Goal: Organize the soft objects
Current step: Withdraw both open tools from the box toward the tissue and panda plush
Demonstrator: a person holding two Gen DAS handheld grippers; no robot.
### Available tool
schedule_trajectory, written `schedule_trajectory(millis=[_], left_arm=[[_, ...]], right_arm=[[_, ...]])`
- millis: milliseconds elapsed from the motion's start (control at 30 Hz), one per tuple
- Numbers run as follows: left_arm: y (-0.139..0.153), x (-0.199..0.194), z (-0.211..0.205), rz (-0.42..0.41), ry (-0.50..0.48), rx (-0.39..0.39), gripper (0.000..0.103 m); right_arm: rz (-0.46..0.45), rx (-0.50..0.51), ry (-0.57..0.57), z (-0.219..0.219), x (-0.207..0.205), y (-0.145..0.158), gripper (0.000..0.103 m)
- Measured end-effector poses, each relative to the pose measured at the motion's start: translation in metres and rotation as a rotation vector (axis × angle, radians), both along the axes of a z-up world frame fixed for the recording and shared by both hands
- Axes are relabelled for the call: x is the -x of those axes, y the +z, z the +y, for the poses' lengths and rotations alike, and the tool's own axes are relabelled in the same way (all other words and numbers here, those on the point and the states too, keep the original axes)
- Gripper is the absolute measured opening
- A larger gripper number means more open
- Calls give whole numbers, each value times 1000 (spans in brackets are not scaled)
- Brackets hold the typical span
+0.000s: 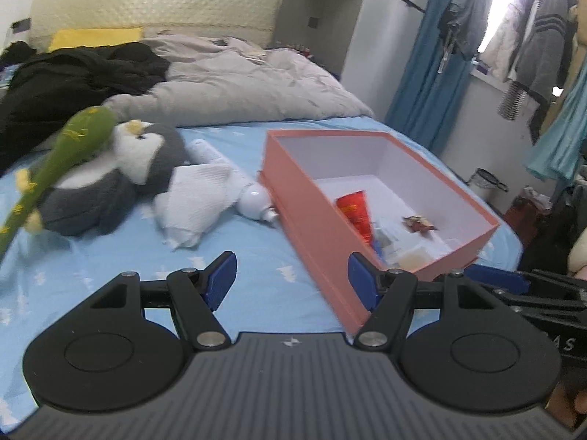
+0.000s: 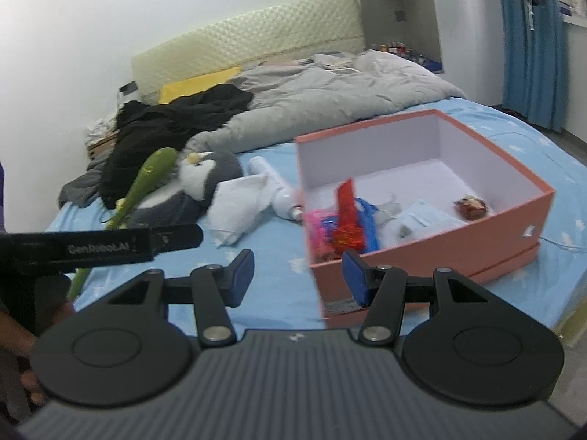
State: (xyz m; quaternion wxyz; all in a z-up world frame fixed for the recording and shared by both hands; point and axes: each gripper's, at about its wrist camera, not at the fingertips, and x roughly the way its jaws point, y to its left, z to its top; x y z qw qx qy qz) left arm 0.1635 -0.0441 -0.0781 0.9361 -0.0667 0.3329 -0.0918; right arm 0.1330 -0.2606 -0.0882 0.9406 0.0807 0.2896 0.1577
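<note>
Nearest the left wrist camera, the left gripper (image 1: 290, 278) is seen with its blue pads apart and nothing between them, over the blue sheet (image 1: 256, 256). The right gripper (image 2: 298, 275) is likewise seen with pads apart and empty, just before the near corner of the box (image 2: 422, 256).

Each view gives something the other lacks. In the right wrist view the left gripper's black body is seen from the side at the left edge, crossing in front of the green toy (image 2: 146, 179); part of a hand (image 2: 22, 330) is caught below it. In the left wrist view hanging clothes (image 1: 532, 47) are shown at the right, by a bright window.

The open pink box (image 1: 330, 212) lies on the sheet and holds a red tube (image 1: 356, 212) and small blurred items (a blue and a pink one are made out only from the right wrist).

Left of the box lie a white bottle (image 1: 253, 198), touching its wall, a white cloth (image 1: 194, 201) draped over the bottle, and a grey penguin (image 1: 146, 161). The green toy (image 1: 66, 157) lies across the penguin, its long axis running from near left up to far right, thick end farthest.

Beyond, a grey duvet (image 1: 238, 80) and black clothes (image 1: 73, 77) are heaped before the headboard (image 1: 146, 7).
</note>
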Motion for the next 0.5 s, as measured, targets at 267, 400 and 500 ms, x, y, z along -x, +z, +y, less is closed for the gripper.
schedule_trajectory(millis=[267,400,500], left_arm=[[-25,5,50,50,120,20,73],[-44,-7,74,79,168,51,73],[-58,-23,90,88,188,72,73]], right_arm=[[31,-46,102,42,-15,-6,56],[68,-71,113,63,-37,-17,56],[106,-106,103,76,-57,-30,56]])
